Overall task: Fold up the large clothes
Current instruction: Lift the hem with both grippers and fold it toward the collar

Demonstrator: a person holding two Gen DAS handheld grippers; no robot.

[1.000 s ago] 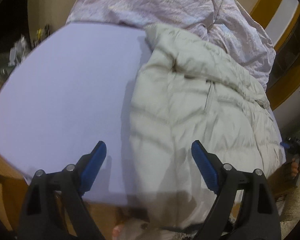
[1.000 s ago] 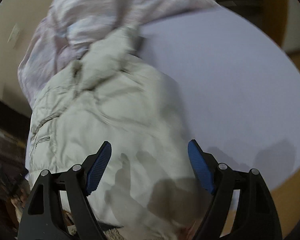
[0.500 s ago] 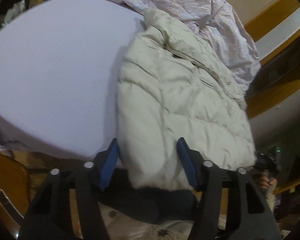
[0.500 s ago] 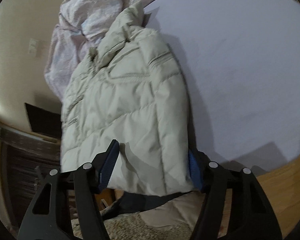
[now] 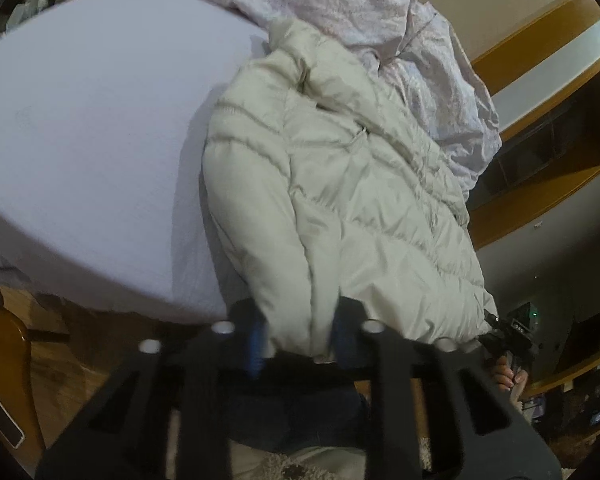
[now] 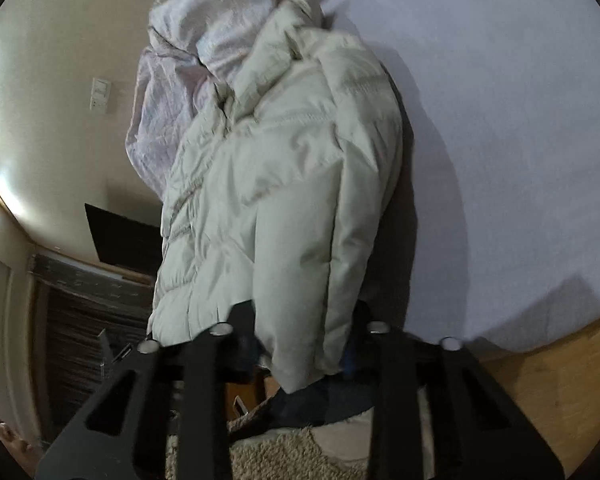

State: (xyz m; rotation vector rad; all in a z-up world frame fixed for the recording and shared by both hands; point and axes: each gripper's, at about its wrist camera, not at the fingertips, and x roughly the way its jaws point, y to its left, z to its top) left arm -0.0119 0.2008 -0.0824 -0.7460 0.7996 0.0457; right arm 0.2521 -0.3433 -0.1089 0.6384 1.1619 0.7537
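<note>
A cream puffer jacket (image 5: 340,184) lies lengthwise on the bed's pale lavender sheet (image 5: 92,152), its collar at the far end and its hem hanging over the near edge. My left gripper (image 5: 298,336) is at the hem's left part. Its jaws are closing, and the blue pads pinch a fold of the fabric. In the right wrist view the same jacket (image 6: 284,184) runs away from me. My right gripper (image 6: 302,354) is at the hem's right corner, its jaws closing with the fabric squeezed between them.
A crumpled pinkish duvet (image 5: 380,20) is heaped at the bed's far end behind the collar. Bare sheet (image 6: 500,120) stretches beside the jacket. Below the bed edge are a wood floor (image 6: 560,380) and a shaggy rug (image 6: 280,448). A wooden shelf (image 5: 560,120) is on the wall.
Both grippers came down and in to the jacket's hem at the bed's near edge. Their jaws went from wide apart to pinched on the fabric.
</note>
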